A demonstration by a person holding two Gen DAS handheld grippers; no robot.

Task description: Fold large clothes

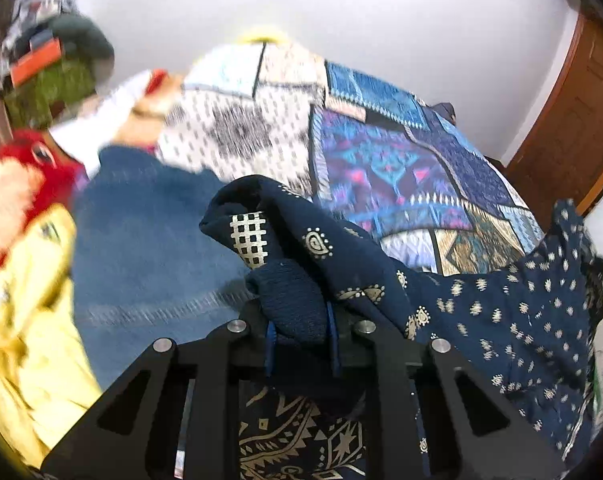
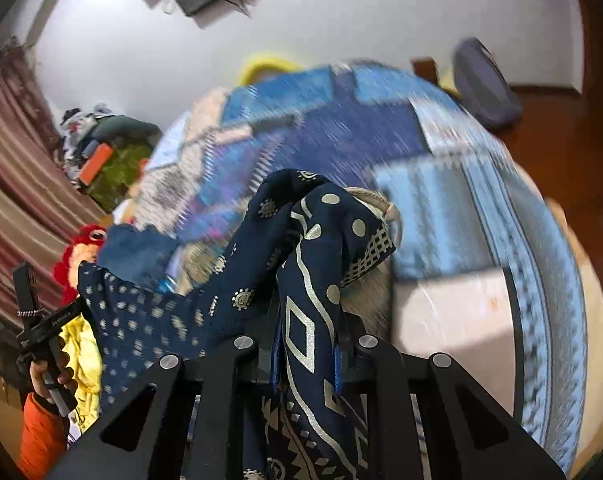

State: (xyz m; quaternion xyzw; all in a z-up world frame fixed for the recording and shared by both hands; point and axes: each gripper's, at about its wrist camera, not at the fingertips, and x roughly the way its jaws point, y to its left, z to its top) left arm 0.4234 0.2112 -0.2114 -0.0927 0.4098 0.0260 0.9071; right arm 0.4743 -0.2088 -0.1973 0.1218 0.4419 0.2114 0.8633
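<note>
A large navy garment with a gold print (image 1: pixel 501 312) hangs stretched between my two grippers above the bed. My left gripper (image 1: pixel 299 320) is shut on one bunched edge of it. My right gripper (image 2: pixel 307 344) is shut on another edge, where the navy garment (image 2: pixel 309 280) folds over the fingers. In the right wrist view the left hand-held gripper body (image 2: pixel 37 328) shows at the far left, held in a hand, with the cloth running to it.
A patchwork bedspread (image 1: pixel 401 168) in blue, purple and white covers the bed. Blue jeans (image 1: pixel 149 240), a yellow garment (image 1: pixel 25 320) and a red plush toy (image 1: pixel 17 176) lie at the left. A wooden door (image 1: pixel 573 112) stands at the right. A cluttered shelf (image 2: pixel 101 152) is at the back left.
</note>
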